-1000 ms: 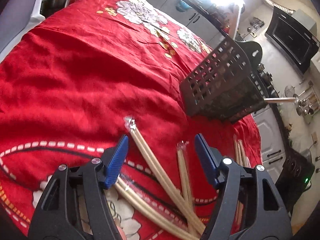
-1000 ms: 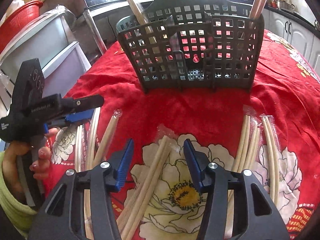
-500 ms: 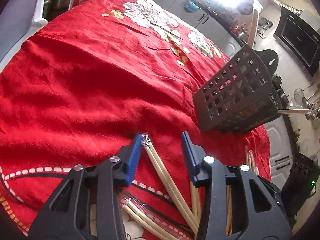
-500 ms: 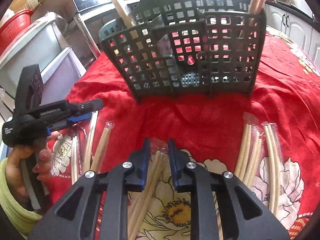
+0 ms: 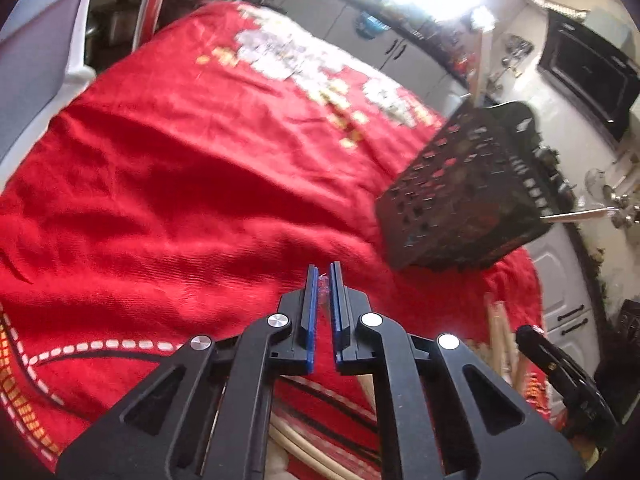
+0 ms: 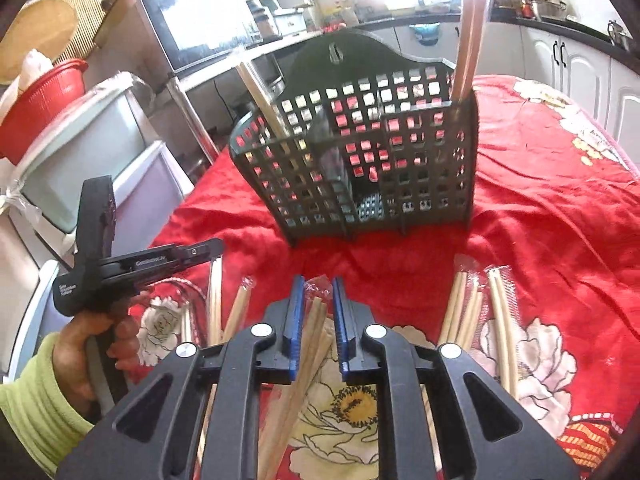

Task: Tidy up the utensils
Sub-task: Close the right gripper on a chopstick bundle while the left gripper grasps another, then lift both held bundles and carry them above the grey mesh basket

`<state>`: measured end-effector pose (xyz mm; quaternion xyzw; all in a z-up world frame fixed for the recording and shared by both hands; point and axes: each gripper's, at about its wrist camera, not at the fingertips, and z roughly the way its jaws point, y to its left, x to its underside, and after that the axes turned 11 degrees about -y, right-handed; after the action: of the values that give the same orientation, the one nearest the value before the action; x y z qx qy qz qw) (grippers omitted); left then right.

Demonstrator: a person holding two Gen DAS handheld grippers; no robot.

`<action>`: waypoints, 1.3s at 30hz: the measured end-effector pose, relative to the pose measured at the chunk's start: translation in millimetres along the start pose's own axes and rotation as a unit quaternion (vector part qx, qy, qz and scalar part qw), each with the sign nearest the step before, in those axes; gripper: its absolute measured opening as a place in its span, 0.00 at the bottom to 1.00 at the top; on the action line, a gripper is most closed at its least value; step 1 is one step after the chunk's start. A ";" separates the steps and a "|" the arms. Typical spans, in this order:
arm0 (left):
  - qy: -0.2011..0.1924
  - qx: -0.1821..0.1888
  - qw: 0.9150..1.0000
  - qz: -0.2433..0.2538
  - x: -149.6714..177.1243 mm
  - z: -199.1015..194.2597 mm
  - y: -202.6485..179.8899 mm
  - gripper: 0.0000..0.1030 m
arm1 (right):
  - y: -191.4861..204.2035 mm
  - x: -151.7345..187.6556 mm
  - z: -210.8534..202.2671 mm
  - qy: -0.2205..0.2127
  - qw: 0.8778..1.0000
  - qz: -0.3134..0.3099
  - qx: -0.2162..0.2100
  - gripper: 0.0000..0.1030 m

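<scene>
Red floral cloth [image 6: 552, 208] over the desk: right tongs [image 6: 316, 312] closing on a wrapped chopstick pair [image 6: 310, 344]; left tongs [image 5: 324, 300] pinched together on a wrapper tip [image 5: 323, 280]. Beyond stands a dark lattice caddy [image 6: 360, 168] holding upright chopsticks at both ends, with more wrapped pairs [image 6: 472, 308] lying alongside.

red floral cloth [image 6: 560, 216] on the bench, red colander [image 6: 44, 100] far left, microwave [image 6: 192, 32] behind — white cabinets [image 6: 580, 76] at right
</scene>
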<state>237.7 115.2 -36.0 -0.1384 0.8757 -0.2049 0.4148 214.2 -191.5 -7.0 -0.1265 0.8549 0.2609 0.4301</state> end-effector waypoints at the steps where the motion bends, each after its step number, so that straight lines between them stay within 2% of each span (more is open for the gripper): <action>1: -0.006 0.005 1.000 0.003 -1.2 -4.7 -3.8 0.03 | -0.6 -1.2 -4.6 -0.006 1.000 0.002 -0.001 0.12; 10: -0.071 0.076 0.993 0.055 -18.8 -64.9 -63.5 0.03 | -0.2 -11.9 -40.5 -0.059 0.998 0.017 -0.005 0.09; 14: -0.086 0.099 0.989 0.075 -22.5 -79.7 -87.7 0.02 | -1.6 -17.1 -57.8 -0.081 0.997 0.016 -0.002 0.09; 27: -0.115 0.136 0.978 0.106 -38.1 -98.3 -129.8 0.02 | 0.4 -37.5 -109.8 -0.163 0.986 -0.009 0.011 0.07; 39: -0.141 0.169 0.968 0.122 -65.4 -110.0 -163.7 0.01 | 4.9 -75.1 -121.3 -0.210 0.977 -0.038 0.011 0.07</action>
<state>203.9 25.3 148.3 0.0139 0.7711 -0.2764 0.5735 175.8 -255.4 114.7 -0.0959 0.7428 0.2556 0.6113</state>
